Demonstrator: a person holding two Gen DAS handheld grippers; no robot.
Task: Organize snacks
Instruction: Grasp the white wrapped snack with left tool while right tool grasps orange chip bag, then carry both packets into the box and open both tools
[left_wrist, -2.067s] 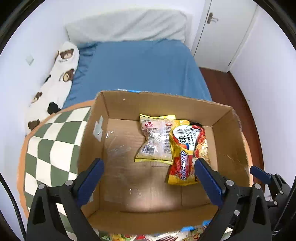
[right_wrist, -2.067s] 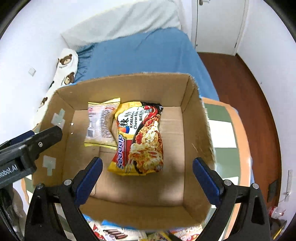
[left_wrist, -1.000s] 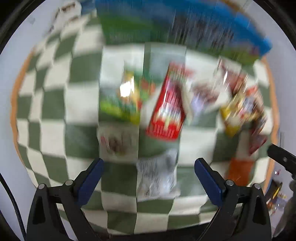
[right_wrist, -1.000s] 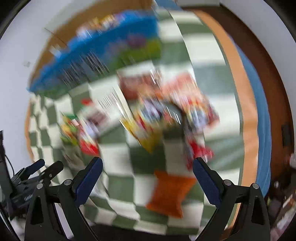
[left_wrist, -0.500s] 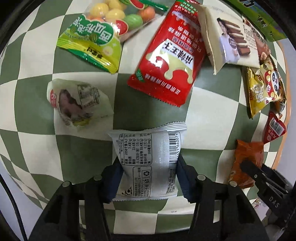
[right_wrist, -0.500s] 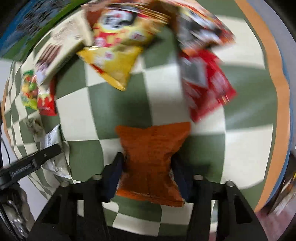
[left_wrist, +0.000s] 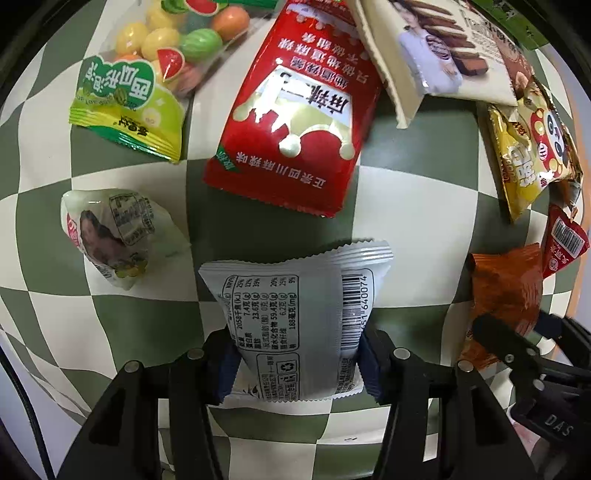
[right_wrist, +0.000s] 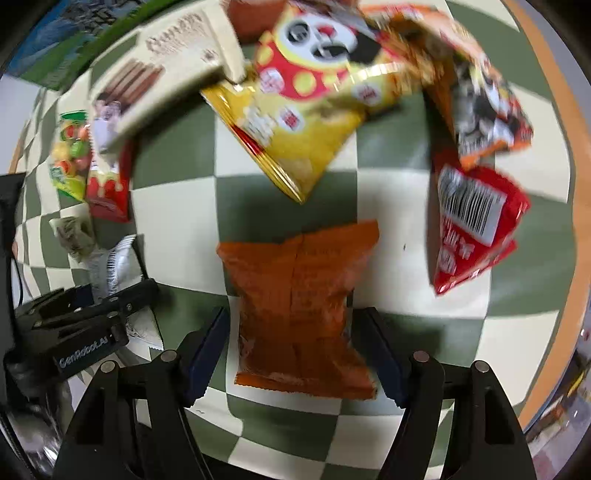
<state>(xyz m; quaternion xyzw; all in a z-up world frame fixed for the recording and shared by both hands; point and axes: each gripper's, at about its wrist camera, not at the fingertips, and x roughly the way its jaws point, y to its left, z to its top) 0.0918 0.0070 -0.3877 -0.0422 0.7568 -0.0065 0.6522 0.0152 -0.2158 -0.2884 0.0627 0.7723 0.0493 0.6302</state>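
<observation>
A silver snack packet (left_wrist: 295, 306), its printed back up, lies on the green-and-white checked cloth (left_wrist: 417, 221). My left gripper (left_wrist: 295, 365) points straight down and is shut on its lower half, blue pads pressing both sides. An orange packet (right_wrist: 299, 295) lies flat between the pads of my right gripper (right_wrist: 295, 354). Those jaws are opening and the pads stand just off the packet's edges. Each view shows the other gripper: the right gripper (left_wrist: 517, 343) by the orange packet (left_wrist: 506, 284), and the left gripper (right_wrist: 110, 299) on the silver packet (right_wrist: 114, 266).
Loose snacks crowd the cloth beyond the grippers: a red packet (left_wrist: 295, 122), a green candy bag (left_wrist: 136, 96), a small clear-wrapped snack (left_wrist: 107, 236), a biscuit box (left_wrist: 443, 55), a yellow panda bag (right_wrist: 314, 96) and a red barcode packet (right_wrist: 472, 225).
Both grippers swung from above the cardboard box down to the cloth and closed on packets. Since half a second ago the right jaws have spread off the orange packet; the left grip holds.
</observation>
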